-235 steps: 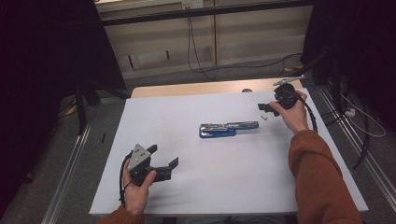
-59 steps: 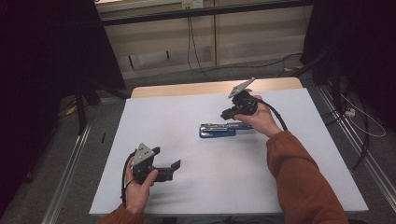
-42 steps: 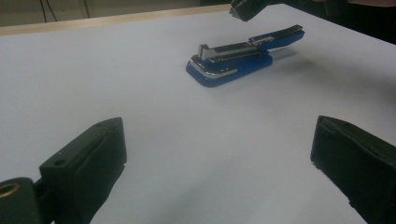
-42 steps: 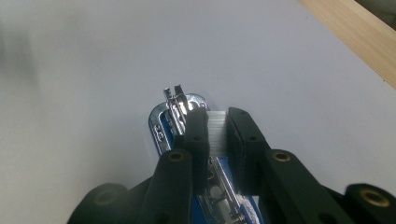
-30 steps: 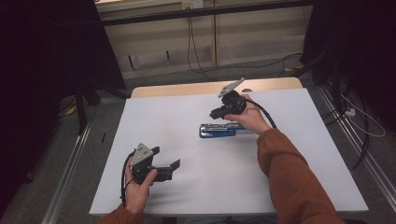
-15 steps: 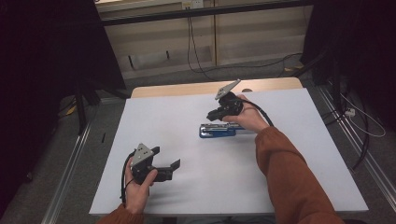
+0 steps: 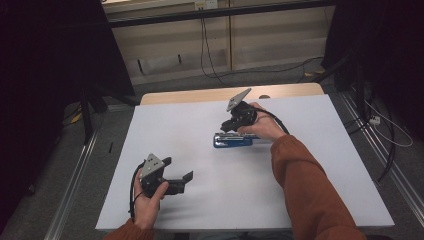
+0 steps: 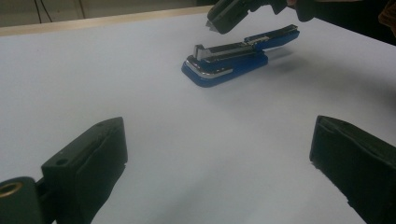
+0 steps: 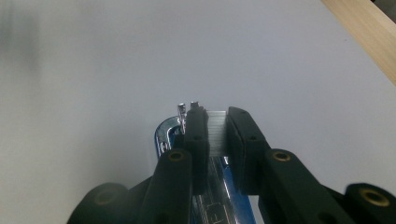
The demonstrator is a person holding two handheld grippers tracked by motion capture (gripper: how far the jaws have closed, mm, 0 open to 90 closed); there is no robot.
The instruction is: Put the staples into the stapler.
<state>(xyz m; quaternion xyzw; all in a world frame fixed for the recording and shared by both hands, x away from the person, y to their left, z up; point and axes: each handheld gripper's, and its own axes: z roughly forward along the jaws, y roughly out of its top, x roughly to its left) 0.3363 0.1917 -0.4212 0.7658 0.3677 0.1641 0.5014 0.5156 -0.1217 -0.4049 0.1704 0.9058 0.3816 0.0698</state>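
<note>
White table point(image 7: 310, 165), wood strip along its far edge. Blue stapler point(image 7: 233, 141) lies open just below the right gripper point(image 7: 229, 125), its magazine exposed. Left gripper point(image 7: 177, 170) rests well short of the stapler, on the person's side, jaws spread wide with nothing between them. Right gripper's jaws stand close together, pinching a strip of staples point(image 9: 216, 131) held directly above the stapler's front end. Likely step: loading the strip into the magazine channel. Risks: the strip is brittle, so a firm squeeze or tilted entry could snap it; misalignment with the narrow channel would jam it; the unsteadied stapler may slide.
</note>
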